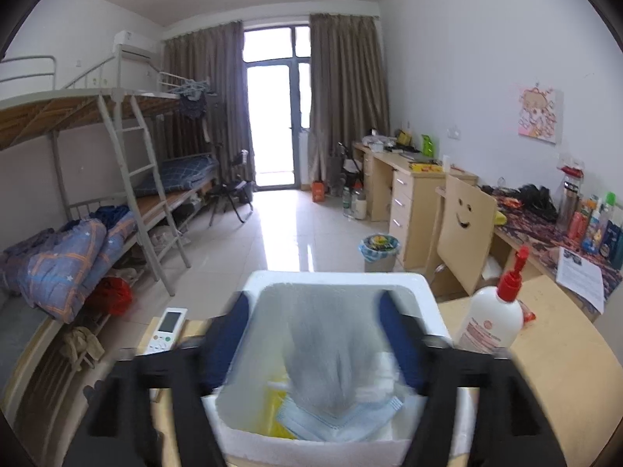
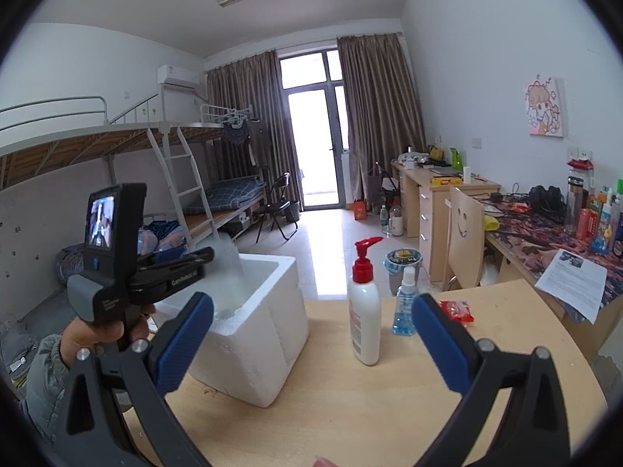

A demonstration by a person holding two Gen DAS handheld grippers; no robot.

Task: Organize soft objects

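Left wrist | left claw (image 1: 315, 334) wide | blurred grey cloth (image 1: 331, 354) between pads | foam box (image 1: 335, 280)

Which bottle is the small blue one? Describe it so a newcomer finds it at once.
Start at the round wooden table with the white foam box on it. To the box's right stands a tall white pump bottle with a red pump. The small spray bottle stands just right of that: shorter, clear, holding blue liquid, with a white spray top, and a red packet lies to its right.
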